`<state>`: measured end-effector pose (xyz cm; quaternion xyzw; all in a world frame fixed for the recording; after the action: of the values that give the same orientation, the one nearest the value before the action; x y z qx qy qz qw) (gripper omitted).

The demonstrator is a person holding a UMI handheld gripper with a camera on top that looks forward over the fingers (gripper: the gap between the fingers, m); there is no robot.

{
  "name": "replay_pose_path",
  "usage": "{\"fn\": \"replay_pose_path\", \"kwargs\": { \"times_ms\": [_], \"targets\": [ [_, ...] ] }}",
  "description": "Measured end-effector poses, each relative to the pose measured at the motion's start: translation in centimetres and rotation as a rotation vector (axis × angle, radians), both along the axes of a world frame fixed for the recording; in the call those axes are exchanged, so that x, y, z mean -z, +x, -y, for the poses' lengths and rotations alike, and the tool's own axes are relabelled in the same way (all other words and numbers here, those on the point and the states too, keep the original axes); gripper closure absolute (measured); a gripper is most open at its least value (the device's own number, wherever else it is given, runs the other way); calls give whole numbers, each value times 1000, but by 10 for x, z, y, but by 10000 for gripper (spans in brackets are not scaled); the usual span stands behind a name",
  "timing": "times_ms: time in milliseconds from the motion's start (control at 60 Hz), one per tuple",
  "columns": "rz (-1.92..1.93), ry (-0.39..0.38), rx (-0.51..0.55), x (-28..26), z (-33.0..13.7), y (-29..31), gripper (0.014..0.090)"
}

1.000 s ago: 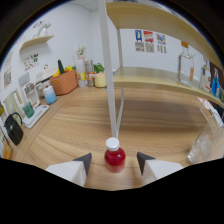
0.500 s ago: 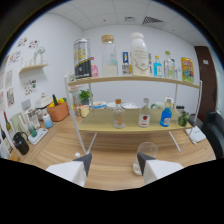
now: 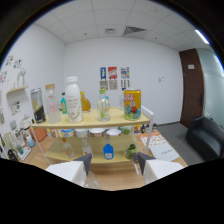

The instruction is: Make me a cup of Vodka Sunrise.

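Two pale fingers of the gripper [image 3: 112, 161] stand apart with a clear gap between their dark tips, and nothing is pinched in that gap. Low in the gap, just ahead of the tips, a faint clear glassy shape [image 3: 93, 181] shows, too indistinct to name. Beyond the fingers stands a light wooden shelf unit [image 3: 142, 119] with two levels. On its top board, from one end to the other, are a dark-labelled can [image 3: 37, 105], a clear bottle [image 3: 52, 103], a large white bottle with a white cap [image 3: 74, 100], a small blue-green bottle [image 3: 64, 102] behind it, an amber bottle [image 3: 85, 103], a clear bottle with a green label [image 3: 103, 107] and a tall yellow canister with a bright printed label [image 3: 132, 104]. The lower board holds a row of white cups [image 3: 95, 132], a small blue-capped bottle [image 3: 108, 150] in line with the gap between the fingers, and a green item [image 3: 131, 148] beside it; which of these bottles is the vodka cannot be read. Behind the shelf, a white wall carries a group of posters [image 3: 114, 78]. Off to one side are a dark door [image 3: 189, 85] and a dark sofa [image 3: 206, 137]; on the opposite side, a wall shelf [image 3: 15, 90] hangs.
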<state>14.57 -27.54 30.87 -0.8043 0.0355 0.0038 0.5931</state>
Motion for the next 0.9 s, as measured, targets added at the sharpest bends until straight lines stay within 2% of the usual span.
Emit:
{"fn": "replay_pose_path", "kwargs": {
  "times_ms": [183,333,350,367,400,450,467,483,500,650,900],
  "targets": [
    [-15,118,12,-66,-63,44,195],
    [6,149,-3,-77,-116,63,200],
    [7,146,-5,-77,-121,64,261],
    [8,143,-5,-76,-125,65,201],
    [5,142,-5,-77,-134,68,201],
    [-6,146,-24,-77,-147,66,230],
    [-8,145,-30,-77,-150,66,300],
    [-10,144,-35,-77,-154,66,260],
    [-10,143,-39,-76,-157,66,274],
    [17,132,-55,-72,-174,68,507],
    [30,130,-57,-75,-168,68,527]
  ]
}}
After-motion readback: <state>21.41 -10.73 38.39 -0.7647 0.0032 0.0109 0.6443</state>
